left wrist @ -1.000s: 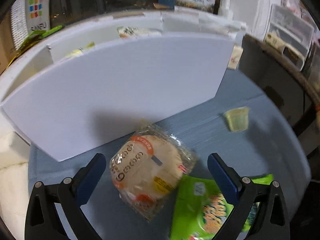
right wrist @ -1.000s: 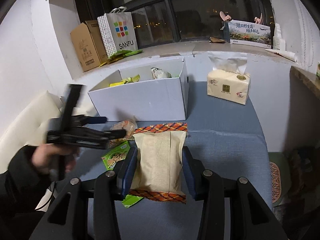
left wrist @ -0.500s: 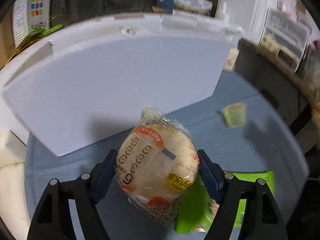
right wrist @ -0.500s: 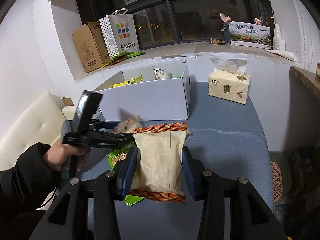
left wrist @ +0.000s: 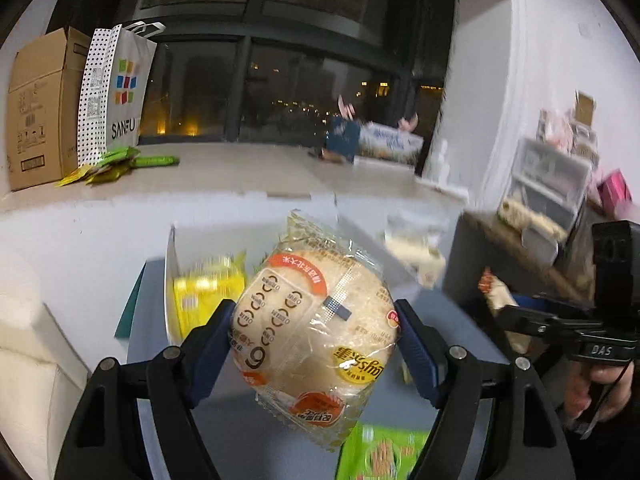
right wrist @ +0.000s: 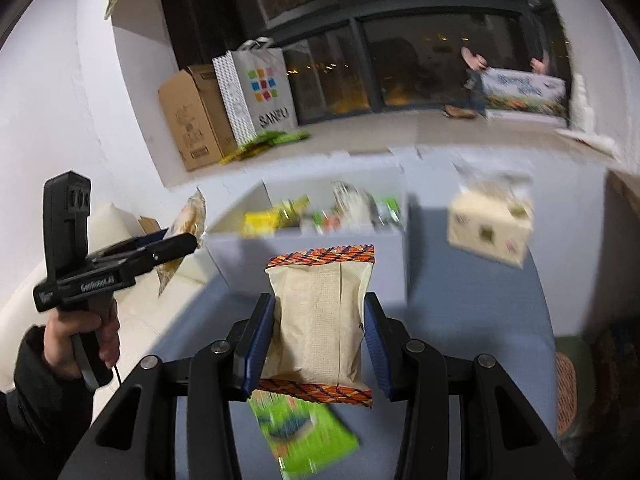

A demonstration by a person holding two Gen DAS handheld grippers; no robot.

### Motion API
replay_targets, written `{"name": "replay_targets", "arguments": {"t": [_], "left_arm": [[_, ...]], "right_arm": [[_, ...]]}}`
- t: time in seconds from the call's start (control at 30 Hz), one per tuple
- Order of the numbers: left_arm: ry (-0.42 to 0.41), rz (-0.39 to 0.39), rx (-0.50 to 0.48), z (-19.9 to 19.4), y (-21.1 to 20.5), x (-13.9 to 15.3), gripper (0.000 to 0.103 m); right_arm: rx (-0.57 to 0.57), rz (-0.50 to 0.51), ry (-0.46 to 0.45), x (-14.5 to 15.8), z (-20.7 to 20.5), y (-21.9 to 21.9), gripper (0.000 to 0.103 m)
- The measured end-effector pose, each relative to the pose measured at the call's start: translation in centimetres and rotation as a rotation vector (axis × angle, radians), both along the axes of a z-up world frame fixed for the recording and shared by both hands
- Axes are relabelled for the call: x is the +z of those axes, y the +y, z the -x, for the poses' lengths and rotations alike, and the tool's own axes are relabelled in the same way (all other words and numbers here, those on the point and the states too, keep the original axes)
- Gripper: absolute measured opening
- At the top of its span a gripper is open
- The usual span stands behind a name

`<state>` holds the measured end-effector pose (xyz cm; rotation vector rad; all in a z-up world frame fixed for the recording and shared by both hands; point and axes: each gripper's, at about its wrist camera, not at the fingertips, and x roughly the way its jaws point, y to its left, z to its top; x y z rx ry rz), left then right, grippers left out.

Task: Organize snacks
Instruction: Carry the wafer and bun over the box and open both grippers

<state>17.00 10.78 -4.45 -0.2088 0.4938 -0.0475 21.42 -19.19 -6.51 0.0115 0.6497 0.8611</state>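
Left wrist view: left gripper (left wrist: pixel 314 342) pinches the round clear-wrapped rice cake packet (left wrist: pixel 316 336) aloft, right gripper (right wrist: pixel 320 338) clamps the beige paper-look snack pouch (right wrist: pixel 320 316), several snacks already in the white box (right wrist: pixel 308 240), 1 green packet (right wrist: pixel 304 436) left on the table.

Cream round rice cracker pack (left wrist: pixel 316 332) with orange band and yellow sticker, tan snack pouch (right wrist: pixel 320 320) edged in orange-and-blue zigzag, bright green packet (right wrist: pixel 304 436), white box (right wrist: pixel 304 248), blue-grey tablecloth (right wrist: pixel 472 308), blue-padded black grippers.
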Motion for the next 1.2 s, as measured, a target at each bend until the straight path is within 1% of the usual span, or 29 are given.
{"name": "replay_targets", "arguments": {"t": [0.07, 0.17, 0.23, 0.33, 0.43, 0.47, 0.5, 0.53, 0.57, 0.6, 0.63, 0.67, 0.7, 0.77, 0.83, 0.97, 1.03, 1.1, 1.2], "left_arm": [[-0.009, 0.047, -0.012, -2.1, 1.2, 0.5, 0.081], [0.008, 0.065, 0.002, -5.7, 2.5, 0.6, 0.081], [0.023, 0.072, 0.004, -8.1, 2.9, 0.4, 0.081], [0.046, 0.055, 0.016, -10.2, 3.2, -0.1, 0.081], [0.051, 0.066, 0.006, -11.6, 3.9, -0.7, 0.083], [0.059, 0.081, 0.009, -11.9, 4.3, -0.9, 0.089], [0.088, 0.094, 0.017, -12.2, 4.7, -1.2, 0.094], [0.101, 0.100, 0.030, -12.3, 4.9, -1.5, 0.103], [0.101, 0.096, 0.040, -12.2, 5.1, -1.6, 0.103], [0.110, 0.084, 0.044, -12.1, 5.2, -1.7, 0.103], [0.117, 0.076, 0.041, -11.9, 5.2, -1.8, 0.103], [0.114, 0.076, 0.033, -11.6, 5.1, -1.9, 0.103], [0.105, 0.077, 0.022, -11.3, 5.0, -1.8, 0.103], [0.098, 0.062, 0.032, -10.6, 4.8, -1.6, 0.103], [0.092, 0.039, 0.047, -9.9, 4.4, -1.1, 0.103], [0.060, -0.006, 0.062, -7.9, 3.3, 0.1, 0.103], [0.027, -0.009, 0.045, -6.3, 2.5, 0.9, 0.103], [-0.001, -0.022, 0.030, -4.5, 1.6, 1.6, 0.103], [-0.029, -0.034, 0.003, -1.6, 0.0, 2.2, 0.103]], "right_arm": [[0.008, -0.028, 0.011, 1.4, -2.2, 1.9, 0.048], [-0.002, -0.046, 0.041, 2.8, -5.9, 5.0, 0.048], [-0.002, -0.054, 0.085, 2.8, -8.5, 6.9, 0.048], [-0.006, -0.041, 0.134, 2.5, -11.9, 9.7, 0.048], [-0.019, 0.000, 0.146, 2.0, -14.3, 12.0, 0.048], [-0.028, 0.005, 0.148, 1.9, -14.8, 12.2, 0.048], [-0.033, 0.004, 0.153, 1.9, -15.3, 12.4, 0.051], [-0.036, 0.001, 0.161, 1.9, -15.6, 12.5, 0.053], [-0.043, -0.006, 0.171, 1.8, -15.9, 12.4, 0.058], [-0.046, -0.025, 0.190, 1.8, -16.3, 12.4, 0.085], [-0.043, -0.040, 0.204, 1.7, -16.5, 12.2, 0.103], [-0.050, -0.058, 0.201, 1.8, -16.5, 11.8, 0.103], [-0.060, -0.056, 0.192, 1.8, -16.5, 11.5, 0.103], [-0.083, -0.007, 0.145, 1.9, -16.0, 11.2, 0.103], [-0.086, 0.010, 0.115, 2.1, -15.5, 10.9, 0.103], [-0.062, -0.006, 0.106, 2.9, -14.5, 10.0, 0.103], [-0.054, -0.020, 0.088, 3.7, -13.6, 9.4, 0.103], [-0.047, -0.030, 0.051, 4.4, -12.3, 8.6, 0.103], [-0.001, -0.003, 0.004, 5.5, -9.9, 7.3, 0.103]]}}
